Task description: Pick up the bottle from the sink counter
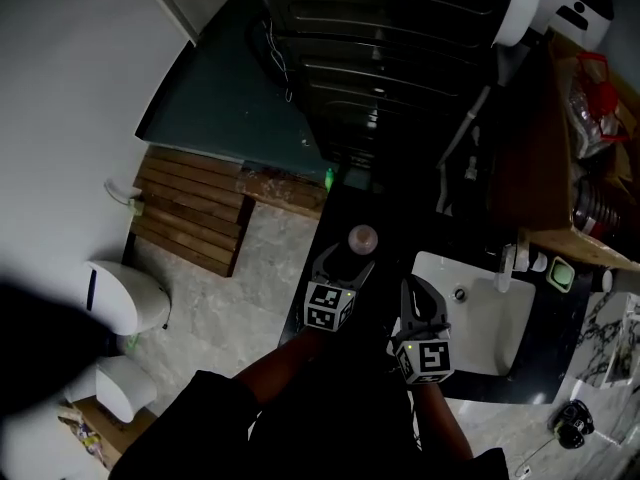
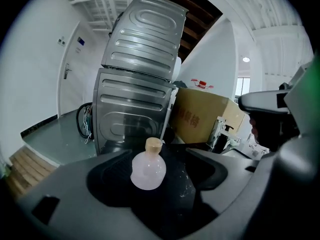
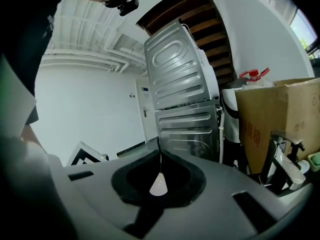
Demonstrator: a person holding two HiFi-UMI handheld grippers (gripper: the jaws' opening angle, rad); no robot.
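Note:
A small round pinkish bottle (image 1: pixel 362 238) with a cork stopper stands upright on the dark sink counter (image 1: pixel 385 268). In the left gripper view the bottle (image 2: pixel 148 170) sits between my left gripper's (image 2: pixel 156 154) jaws, which are open with a gap on each side of it. In the head view my left gripper (image 1: pixel 347 256) reaches up to the bottle from just below. My right gripper (image 1: pixel 412 288) hovers to the right, beside the sink. My right gripper (image 3: pixel 160 160) is shut with its tips meeting and nothing between them.
A white sink basin (image 1: pixel 480 318) with a faucet (image 1: pixel 510 263) lies right of the grippers. A ribbed steel appliance (image 1: pixel 380 58) stands behind the counter, and a cardboard box (image 2: pixel 205 116) is at the right. Wooden decking (image 1: pixel 195 208) and a toilet (image 1: pixel 125 298) are on the floor at the left.

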